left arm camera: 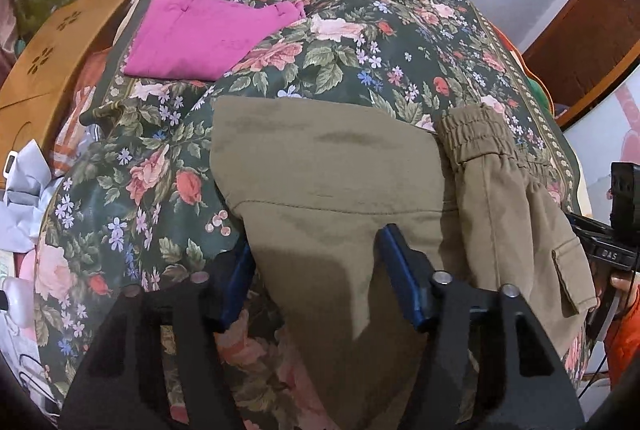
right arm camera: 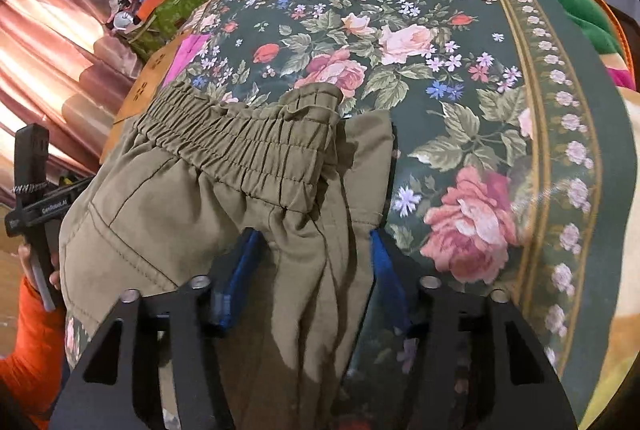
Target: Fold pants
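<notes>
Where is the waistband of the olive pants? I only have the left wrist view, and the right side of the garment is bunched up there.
Observer: The elastic waistband lies across the top of the olive pants, just ahead of the right gripper.
Operator: Is that gripper shut on cloth?
Observer: Its jaws stand apart, with gathered fabric running between them.
Operator: Anything right of it?
Observer: Bare floral bedspread, up to its bordered edge.

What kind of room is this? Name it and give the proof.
Most likely a bedroom: the olive pants lie on a bed with a floral bedspread, pink curtains hang alongside, and folded pink pants sit nearby.
</notes>
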Demonstrator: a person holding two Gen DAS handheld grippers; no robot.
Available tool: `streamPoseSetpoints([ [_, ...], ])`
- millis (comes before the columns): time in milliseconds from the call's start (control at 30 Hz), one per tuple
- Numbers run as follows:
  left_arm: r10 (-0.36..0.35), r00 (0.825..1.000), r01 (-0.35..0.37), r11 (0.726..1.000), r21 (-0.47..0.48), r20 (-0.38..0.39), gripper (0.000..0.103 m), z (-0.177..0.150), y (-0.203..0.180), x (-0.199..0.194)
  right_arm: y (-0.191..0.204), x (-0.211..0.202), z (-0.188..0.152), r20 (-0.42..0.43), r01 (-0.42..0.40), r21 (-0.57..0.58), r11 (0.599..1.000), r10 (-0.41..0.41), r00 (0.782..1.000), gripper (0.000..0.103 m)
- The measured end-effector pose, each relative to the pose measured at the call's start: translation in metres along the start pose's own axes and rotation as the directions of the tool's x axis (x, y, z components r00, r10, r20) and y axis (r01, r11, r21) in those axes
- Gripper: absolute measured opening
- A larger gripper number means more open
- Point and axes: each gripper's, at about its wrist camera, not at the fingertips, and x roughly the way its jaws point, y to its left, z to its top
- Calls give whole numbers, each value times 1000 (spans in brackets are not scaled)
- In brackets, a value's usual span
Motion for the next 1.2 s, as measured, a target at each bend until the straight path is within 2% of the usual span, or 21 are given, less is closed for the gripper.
streamPoseSetpoints([
  [133, 13, 999, -13, 1000, 12, 35, 29, 1, -4, -4, 3, 2, -1, 14, 7, -31, 999, -7, 1000, 30],
  [200, 49, 997, -51, 998, 29, 63, 18, 2, -9, -7, 7, 0, -1, 27, 22, -50, 998, -21, 999, 25],
  [300, 82, 991, -87, 995, 41, 106, 11, 2, -15, -13, 10, -3, 0, 50, 42, -70, 997, -38, 998, 19],
  [433, 101, 982, -111, 992, 55, 162, 7, 6, -22, -27, 21, -13, 7, 107, 91, -138, 986, -76, 991, 12],
  [667, 114, 964, -136, 988, 78, 239, 6, 24, -32, -56, 47, -41, 31, 214, 127, -222, 967, -78, 974, 8],
  [967, 130, 927, -170, 982, 84, 352, 4, 68, -31, -97, 89, -68, 83, 342, 172, -292, 941, -66, 937, 8],
  [1200, 174, 892, -209, 977, 38, 416, 3, 112, -3, -118, 115, -62, 126, 394, 182, -325, 928, -42, 918, 8],
])
